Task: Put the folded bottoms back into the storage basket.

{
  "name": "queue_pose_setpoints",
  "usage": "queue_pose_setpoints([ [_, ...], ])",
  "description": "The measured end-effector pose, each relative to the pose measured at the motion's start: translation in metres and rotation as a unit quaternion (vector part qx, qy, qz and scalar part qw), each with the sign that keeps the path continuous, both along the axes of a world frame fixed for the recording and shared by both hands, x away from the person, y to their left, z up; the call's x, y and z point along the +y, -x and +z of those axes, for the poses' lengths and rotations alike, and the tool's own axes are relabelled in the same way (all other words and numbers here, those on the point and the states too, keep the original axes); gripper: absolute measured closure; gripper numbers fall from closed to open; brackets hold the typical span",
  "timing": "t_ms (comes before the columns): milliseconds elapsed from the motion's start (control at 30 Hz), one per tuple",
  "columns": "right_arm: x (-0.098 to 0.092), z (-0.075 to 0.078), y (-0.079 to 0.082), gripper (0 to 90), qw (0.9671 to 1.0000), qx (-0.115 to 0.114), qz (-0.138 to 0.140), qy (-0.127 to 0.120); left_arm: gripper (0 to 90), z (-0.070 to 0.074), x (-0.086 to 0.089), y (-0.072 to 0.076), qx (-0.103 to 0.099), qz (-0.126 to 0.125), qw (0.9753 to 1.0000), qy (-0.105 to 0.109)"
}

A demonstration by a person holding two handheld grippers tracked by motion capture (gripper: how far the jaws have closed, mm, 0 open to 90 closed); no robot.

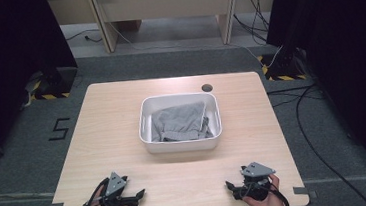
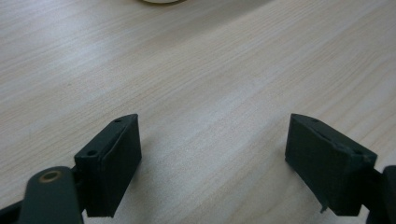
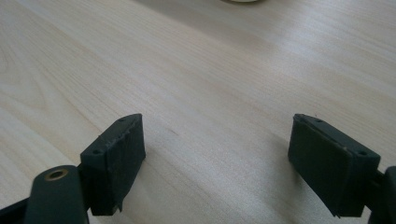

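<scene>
The grey cloth (image 1: 181, 121) lies crumpled inside the white plastic tub (image 1: 145, 120), which stands at the middle of the wooden counter (image 1: 103, 135). From both grippers the tub lies forward and toward the centre. The left gripper (image 1: 137, 193) and the right gripper (image 1: 230, 185) rest near the front edge, well apart from the tub and about equally far from it. Both have their jaws spread wide and hold nothing.
</scene>
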State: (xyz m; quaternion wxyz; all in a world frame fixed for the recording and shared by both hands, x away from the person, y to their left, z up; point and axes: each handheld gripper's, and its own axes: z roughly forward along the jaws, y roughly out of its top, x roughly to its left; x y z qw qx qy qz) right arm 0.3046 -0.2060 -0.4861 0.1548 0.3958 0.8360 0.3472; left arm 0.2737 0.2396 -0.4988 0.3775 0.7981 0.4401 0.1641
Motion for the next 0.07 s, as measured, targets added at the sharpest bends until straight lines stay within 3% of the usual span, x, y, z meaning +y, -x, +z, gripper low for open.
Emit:
queue_pose_setpoints([
  [67, 0.0001, -0.0001, 0.0001, 19.7, 1.0, 0.0, -0.001, 0.0, 17.7, 0.0001, 0.0, 0.0, 0.0, 0.0, 1.0, 0.0],
])
